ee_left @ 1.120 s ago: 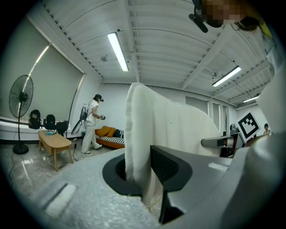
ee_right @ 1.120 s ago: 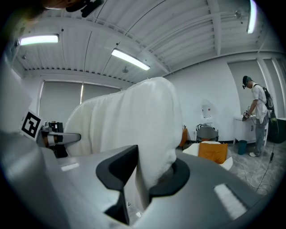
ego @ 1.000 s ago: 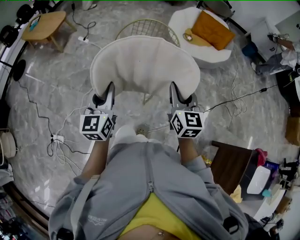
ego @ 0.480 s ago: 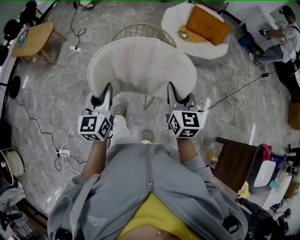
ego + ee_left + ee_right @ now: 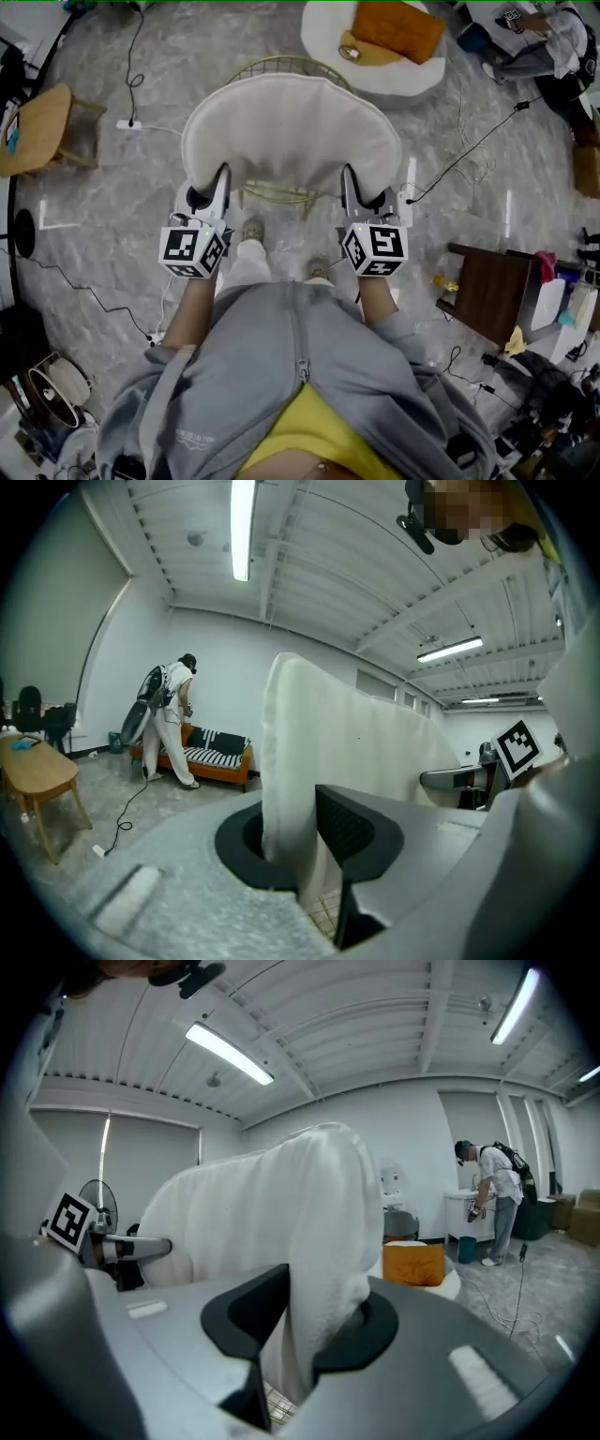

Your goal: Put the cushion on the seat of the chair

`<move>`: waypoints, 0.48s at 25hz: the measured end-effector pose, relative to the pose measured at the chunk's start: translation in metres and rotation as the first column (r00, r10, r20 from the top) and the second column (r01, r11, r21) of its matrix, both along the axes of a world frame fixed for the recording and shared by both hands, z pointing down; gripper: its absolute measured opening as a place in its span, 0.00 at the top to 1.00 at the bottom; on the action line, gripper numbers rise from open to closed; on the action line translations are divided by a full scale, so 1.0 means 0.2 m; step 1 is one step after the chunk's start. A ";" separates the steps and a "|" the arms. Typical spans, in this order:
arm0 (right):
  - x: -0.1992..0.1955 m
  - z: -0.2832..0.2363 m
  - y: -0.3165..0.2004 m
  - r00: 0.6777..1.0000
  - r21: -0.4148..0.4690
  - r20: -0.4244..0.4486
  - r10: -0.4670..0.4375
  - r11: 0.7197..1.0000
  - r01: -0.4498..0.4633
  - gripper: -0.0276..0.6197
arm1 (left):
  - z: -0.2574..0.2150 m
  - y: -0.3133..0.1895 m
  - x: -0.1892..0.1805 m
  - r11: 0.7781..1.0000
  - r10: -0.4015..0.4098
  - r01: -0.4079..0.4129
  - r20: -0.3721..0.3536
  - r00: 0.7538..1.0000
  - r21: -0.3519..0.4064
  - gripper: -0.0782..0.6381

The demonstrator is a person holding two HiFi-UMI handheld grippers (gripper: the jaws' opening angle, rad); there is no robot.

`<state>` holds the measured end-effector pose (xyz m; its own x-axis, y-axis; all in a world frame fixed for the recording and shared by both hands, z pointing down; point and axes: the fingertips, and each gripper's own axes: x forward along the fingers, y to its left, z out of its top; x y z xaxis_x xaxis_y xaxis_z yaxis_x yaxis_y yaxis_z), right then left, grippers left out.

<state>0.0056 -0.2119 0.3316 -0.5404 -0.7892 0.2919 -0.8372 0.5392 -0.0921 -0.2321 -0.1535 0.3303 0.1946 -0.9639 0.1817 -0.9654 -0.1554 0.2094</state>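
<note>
A white fluffy cushion (image 5: 291, 131) hangs spread between both grippers in the head view. My left gripper (image 5: 217, 180) is shut on its left edge and my right gripper (image 5: 349, 180) is shut on its right edge. A gold wire chair (image 5: 281, 66) stands right behind and under the cushion; part of its frame shows below the cushion's near edge. In the left gripper view the cushion (image 5: 309, 752) stands pinched between the left gripper's (image 5: 295, 841) dark pads. The right gripper view shows the cushion (image 5: 272, 1222) clamped in the right gripper (image 5: 300, 1335).
A white round armchair (image 5: 412, 70) with an orange pillow (image 5: 398, 26) stands beyond the chair. A wooden table (image 5: 37, 127) is at the left, a dark side table (image 5: 487, 291) at the right. Cables trail over the marble floor. A person (image 5: 169, 719) stands by a sofa.
Both grippers have carried the cushion forward toward the wire chair. The chair now lies closer, partly under the cushion. Both grips are unchanged.
</note>
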 end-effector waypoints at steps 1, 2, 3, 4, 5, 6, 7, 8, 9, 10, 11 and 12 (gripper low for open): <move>-0.03 0.02 -0.02 1.000 -0.006 -0.009 0.022 1.000 -0.022 0.82 | 0.02 -0.04 -0.03 1.000 0.022 -0.022 -0.008 1.000 -0.006 0.80; -0.05 0.03 -0.04 0.999 -0.011 -0.018 0.043 0.999 -0.044 0.82 | 0.04 -0.08 -0.06 0.999 0.044 -0.044 -0.015 0.999 -0.012 0.80; -0.07 0.04 -0.05 0.998 -0.015 -0.025 0.064 0.998 -0.064 0.82 | 0.06 -0.11 -0.08 0.998 0.065 -0.065 -0.022 0.998 -0.016 0.80; -0.08 0.06 -0.07 0.996 -0.018 -0.032 0.084 0.996 -0.084 0.82 | 0.08 -0.15 -0.09 0.996 0.087 -0.087 -0.028 0.996 -0.019 0.80; -0.09 0.07 -0.08 0.994 -0.019 -0.038 0.102 0.994 -0.103 0.82 | 0.09 -0.18 -0.11 0.994 0.108 -0.109 -0.033 0.994 -0.022 0.80; -0.11 0.08 -0.09 0.992 -0.021 -0.044 0.120 0.992 -0.121 0.82 | 0.11 -0.20 -0.12 0.991 0.128 -0.129 -0.038 0.991 -0.024 0.80; -0.12 0.10 -0.09 0.990 -0.022 -0.048 0.136 0.990 -0.137 0.82 | 0.13 -0.22 -0.14 0.989 0.147 -0.148 -0.042 0.988 -0.027 0.80; -0.13 0.11 -0.10 0.987 -0.025 -0.051 0.150 0.988 -0.152 0.82 | 0.14 -0.24 -0.15 0.986 0.164 -0.166 -0.045 0.985 -0.030 0.80; -0.14 0.13 -0.10 0.985 -0.028 -0.054 0.164 0.986 -0.166 0.82 | 0.16 -0.26 -0.17 0.983 0.180 -0.182 -0.046 0.983 -0.033 0.80; -0.16 0.15 -0.10 0.983 -0.032 -0.055 0.177 0.983 -0.179 0.82 | 0.18 -0.28 -0.18 0.980 0.194 -0.196 -0.047 0.980 -0.036 0.80; -0.17 0.17 -0.10 0.981 -0.037 -0.057 0.188 0.981 -0.190 0.82 | 0.19 -0.29 -0.20 0.977 0.206 -0.208 -0.049 0.977 -0.039 0.80; -0.18 0.18 -0.10 0.979 -0.041 -0.060 0.195 0.979 -0.198 0.82 | 0.21 -0.30 -0.21 0.975 0.215 -0.217 -0.050 0.975 -0.043 0.80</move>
